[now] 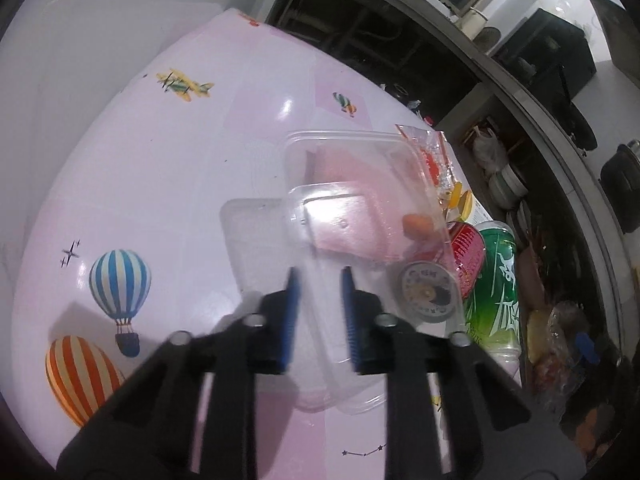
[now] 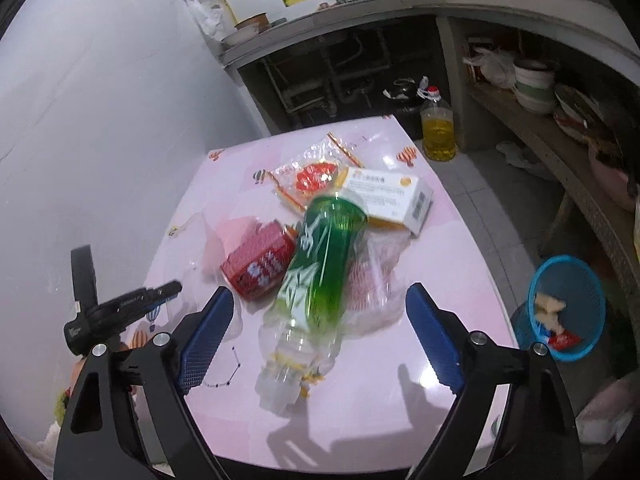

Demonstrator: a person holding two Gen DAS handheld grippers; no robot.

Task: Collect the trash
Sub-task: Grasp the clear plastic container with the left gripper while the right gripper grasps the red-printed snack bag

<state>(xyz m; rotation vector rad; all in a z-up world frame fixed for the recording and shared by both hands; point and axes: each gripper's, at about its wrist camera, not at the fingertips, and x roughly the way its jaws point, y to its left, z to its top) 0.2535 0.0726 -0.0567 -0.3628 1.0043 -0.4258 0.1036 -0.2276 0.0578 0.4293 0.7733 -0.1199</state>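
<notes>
Pink tabletop (image 1: 120, 160) printed with balloons and aeroplanes, seen from the left wrist. Its left half lies bare up to a pale wall, giving wide room on that side. Left gripper (image 1: 320, 276): jaws drawn close together and clamped on a wall of the clear plastic box (image 1: 340, 208), which stands near the middle, tilted, its far corner over the snack wrapper (image 1: 432, 148). Just right of the box lie a round disc (image 1: 430, 294), a red can (image 1: 468, 248) and a green bottle (image 1: 496, 280), packed against one another close to the tabletop's right edge. Beyond that edge the floor is cluttered and dark.

Right wrist view: a grey wall borders the tabletop (image 2: 460, 260) on the left. Right gripper (image 2: 320, 292): jaws wide apart and holding nothing. The red can (image 2: 260, 264) lies on its side, touching the green bottle (image 2: 324, 256). The bottle lies ahead of the jaws, cap end toward the camera, on crumpled clear film (image 2: 376, 280). Behind it are the snack wrapper (image 2: 316, 176) and a white and yellow carton (image 2: 392, 196), the carton near the right edge. Bare tabletop remains along the near edge and at the right. Off that right edge a blue basket (image 2: 568, 308) stands on the floor with scraps inside.
</notes>
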